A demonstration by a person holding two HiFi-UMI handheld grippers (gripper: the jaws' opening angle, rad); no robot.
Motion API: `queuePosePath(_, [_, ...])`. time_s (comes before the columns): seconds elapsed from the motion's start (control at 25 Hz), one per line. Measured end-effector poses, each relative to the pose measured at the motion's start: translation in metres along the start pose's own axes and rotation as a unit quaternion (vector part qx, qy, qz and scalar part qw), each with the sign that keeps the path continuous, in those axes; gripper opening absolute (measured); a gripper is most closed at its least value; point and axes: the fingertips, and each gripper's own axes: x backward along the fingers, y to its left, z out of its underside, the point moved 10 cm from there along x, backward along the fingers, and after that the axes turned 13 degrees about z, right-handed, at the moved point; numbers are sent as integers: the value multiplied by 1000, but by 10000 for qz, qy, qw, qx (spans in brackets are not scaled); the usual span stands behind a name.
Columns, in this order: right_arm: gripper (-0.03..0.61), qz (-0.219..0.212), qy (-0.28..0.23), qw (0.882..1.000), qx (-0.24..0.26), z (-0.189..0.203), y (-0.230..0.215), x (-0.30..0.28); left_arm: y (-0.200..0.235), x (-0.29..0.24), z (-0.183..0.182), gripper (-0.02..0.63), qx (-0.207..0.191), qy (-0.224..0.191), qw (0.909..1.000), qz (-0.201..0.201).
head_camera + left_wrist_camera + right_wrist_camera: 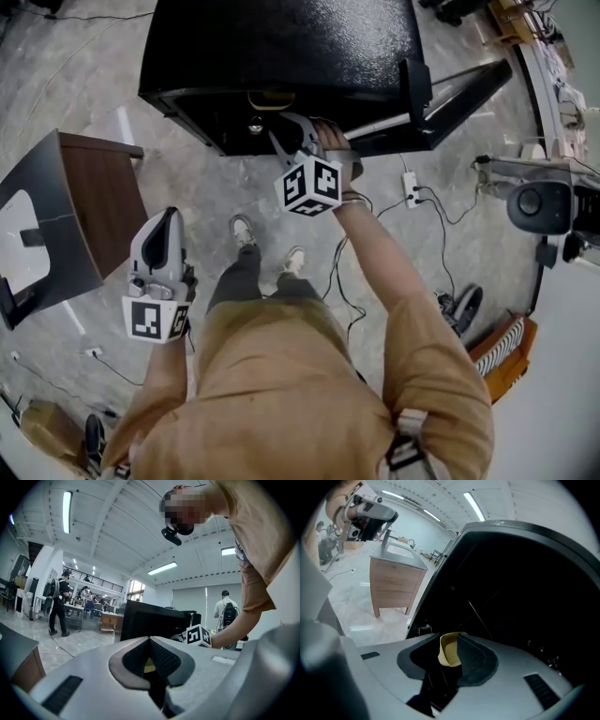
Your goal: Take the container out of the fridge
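A black fridge (281, 42) stands on the floor ahead with its door (455, 103) swung open to the right. Inside its dark opening sits a yellow container (270, 98). My right gripper (283, 124) reaches down into that opening. In the right gripper view its jaws (449, 643) stand apart, and the yellow container (449, 652) shows in the gap between them with dark space at its left side. My left gripper (170, 216) hangs back over the floor at the left. Its pads (164, 660) meet at the tip and hold nothing.
A wooden cabinet with a grey top (94, 206) stands at the left, close to my left gripper. A power strip (411, 190) and cables lie on the floor right of the fridge. The person's feet (244, 230) are just in front of it. Equipment crowds the right edge.
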Motion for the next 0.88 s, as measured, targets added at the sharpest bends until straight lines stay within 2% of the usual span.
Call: queuePosePath(0.88, [112, -469, 433, 9938, 913, 28, 31, -75, 31, -12, 23, 2, 128, 142, 9998, 72])
